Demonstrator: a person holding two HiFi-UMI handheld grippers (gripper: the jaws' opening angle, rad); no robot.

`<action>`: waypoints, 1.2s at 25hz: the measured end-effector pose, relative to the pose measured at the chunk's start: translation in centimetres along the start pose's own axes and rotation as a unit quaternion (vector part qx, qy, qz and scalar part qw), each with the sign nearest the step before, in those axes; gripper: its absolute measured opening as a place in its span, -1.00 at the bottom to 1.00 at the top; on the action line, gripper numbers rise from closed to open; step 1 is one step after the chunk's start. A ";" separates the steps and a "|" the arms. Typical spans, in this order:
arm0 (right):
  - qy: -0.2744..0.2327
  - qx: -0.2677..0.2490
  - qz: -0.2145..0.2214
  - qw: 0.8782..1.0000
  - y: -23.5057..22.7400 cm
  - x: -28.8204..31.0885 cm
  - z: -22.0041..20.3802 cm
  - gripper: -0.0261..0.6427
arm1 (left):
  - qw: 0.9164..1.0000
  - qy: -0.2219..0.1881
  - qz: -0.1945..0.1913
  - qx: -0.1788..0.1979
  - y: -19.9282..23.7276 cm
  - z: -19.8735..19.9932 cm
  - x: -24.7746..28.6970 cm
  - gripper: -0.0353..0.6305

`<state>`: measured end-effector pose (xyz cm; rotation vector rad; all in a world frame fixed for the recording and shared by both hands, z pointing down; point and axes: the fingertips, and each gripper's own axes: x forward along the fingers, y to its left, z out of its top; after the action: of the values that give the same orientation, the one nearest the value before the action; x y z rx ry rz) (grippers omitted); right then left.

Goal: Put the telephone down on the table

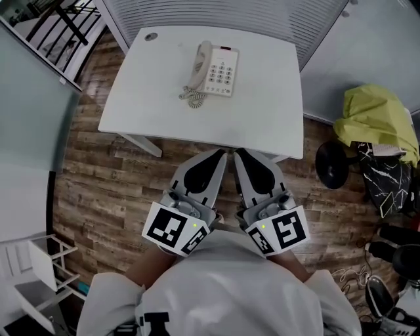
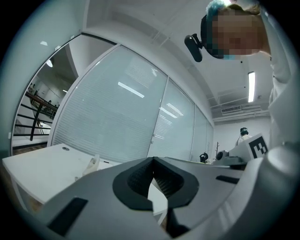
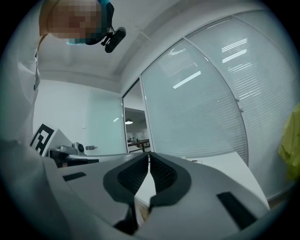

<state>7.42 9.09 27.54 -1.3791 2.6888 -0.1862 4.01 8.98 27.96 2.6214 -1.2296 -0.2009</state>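
Observation:
A cream desk telephone [image 1: 213, 70] lies on the white table [image 1: 151, 98], its handset on the cradle at its left and the coiled cord in front. Both grippers hang side by side over the wood floor, short of the table's near edge. My left gripper [image 1: 221, 155] is shut with nothing in it. Beside it my right gripper [image 1: 239, 153] is shut and empty too. In the left gripper view the telephone's handset [image 2: 93, 164] peeks over the table [image 2: 42, 166] beyond the shut jaws. The right gripper view shows only the table [image 3: 220, 161] past its jaws.
A frosted glass wall [image 1: 249, 13] runs behind the table. A black stool [image 1: 332, 164] and a chair with a yellow-green jacket [image 1: 377, 118] stand at the right. A white rack [image 1: 39, 262] sits at the lower left. Cables and shoes lie at the lower right.

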 end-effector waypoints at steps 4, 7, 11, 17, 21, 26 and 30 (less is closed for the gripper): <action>-0.003 0.005 0.004 1.000 1.0 -1.3 0.2 -0.82 | 1.000 0.004 0.005 0.015 -0.9 0.1 -1.3 -0.88; -0.004 0.011 0.007 1.000 1.3 -1.7 -0.1 -0.82 | 1.000 0.002 0.016 0.007 -1.0 -0.3 -2.3 -0.88; -0.009 0.012 0.019 1.000 3.2 -2.7 -0.1 -0.82 | 1.000 0.003 0.017 0.004 -2.1 -0.7 -4.0 -0.88; -0.015 0.006 0.011 1.000 5.1 -4.6 0.2 -0.82 | 1.000 -0.008 0.003 0.015 -3.8 0.1 -6.2 -0.88; -0.017 0.004 -0.005 1.000 7.0 -6.5 0.0 -0.82 | 1.000 -0.005 -0.009 0.015 -4.8 0.0 -8.7 -0.88; -0.018 0.002 -0.024 1.000 11.8 -9.2 -0.8 -0.82 | 1.000 -0.004 -0.023 0.020 -5.9 0.0 -14.0 -0.88; -0.023 -0.004 -0.038 0.999 16.6 -11.8 -1.3 -0.82 | 0.999 -0.004 -0.037 0.021 -7.1 0.0 -19.0 -0.88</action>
<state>0.76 28.41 26.66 -1.4713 2.6044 -0.1501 -2.91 28.01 26.47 2.7085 -1.1521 -0.2011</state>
